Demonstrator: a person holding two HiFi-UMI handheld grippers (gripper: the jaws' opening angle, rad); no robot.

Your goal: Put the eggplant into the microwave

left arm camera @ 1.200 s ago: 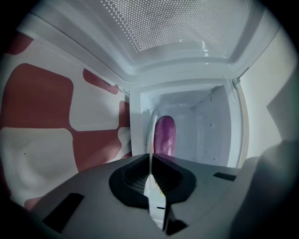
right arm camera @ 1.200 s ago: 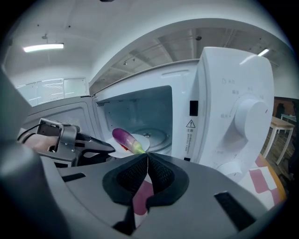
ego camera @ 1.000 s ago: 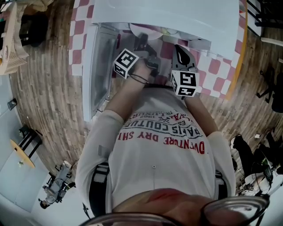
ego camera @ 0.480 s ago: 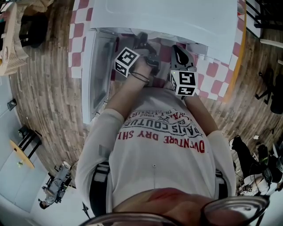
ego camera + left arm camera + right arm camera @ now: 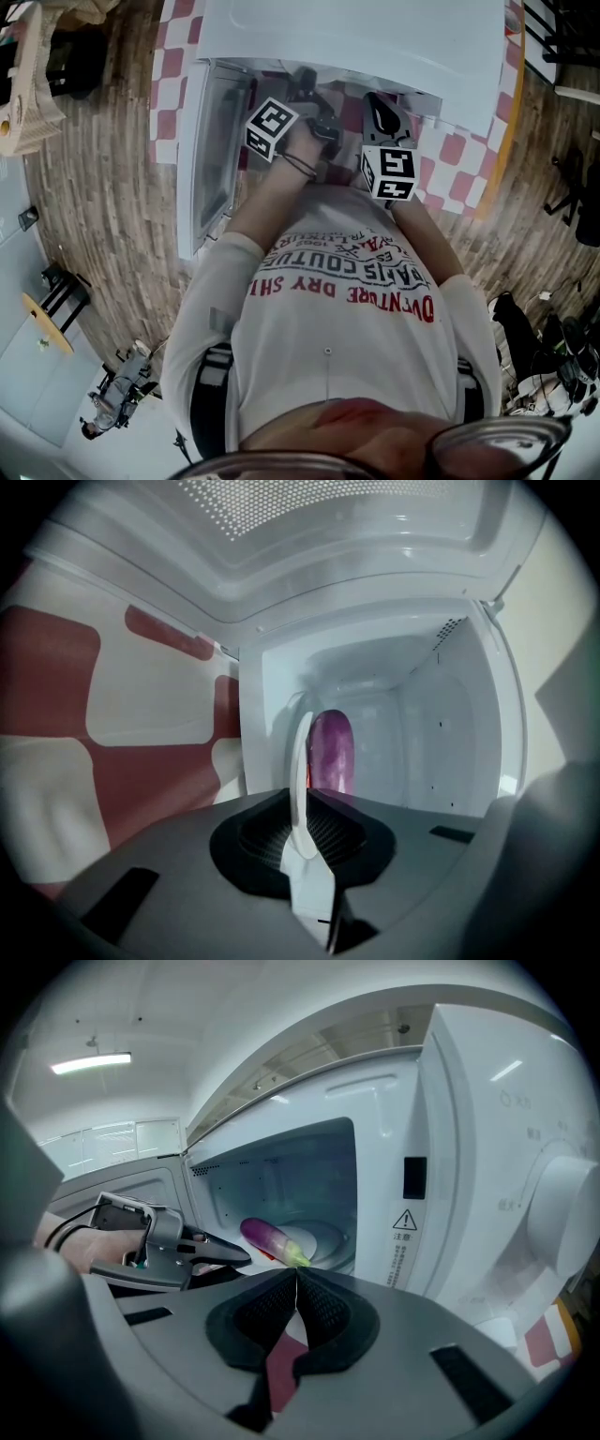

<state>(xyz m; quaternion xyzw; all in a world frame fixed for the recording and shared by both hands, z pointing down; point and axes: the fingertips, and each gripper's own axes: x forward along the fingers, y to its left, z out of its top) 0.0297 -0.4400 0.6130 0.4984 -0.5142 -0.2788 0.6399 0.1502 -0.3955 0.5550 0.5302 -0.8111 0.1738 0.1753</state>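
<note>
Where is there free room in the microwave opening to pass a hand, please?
The right side of the opening is free, between the eggplant and the right wall of the microwave, as is the space above the eggplant. The left is crowded: the left gripper clamps the plate there.

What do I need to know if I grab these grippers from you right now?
Left gripper: shut on the rim of the white plate, reaching into the microwave.
Right gripper: shut, empty, in front of the microwave.
Eggplant: lying on the plate, inside the microwave.
Done: the eggplant is in.
Left: probably let go of the plate, draw the left gripper out, then deal with the open door.
</note>
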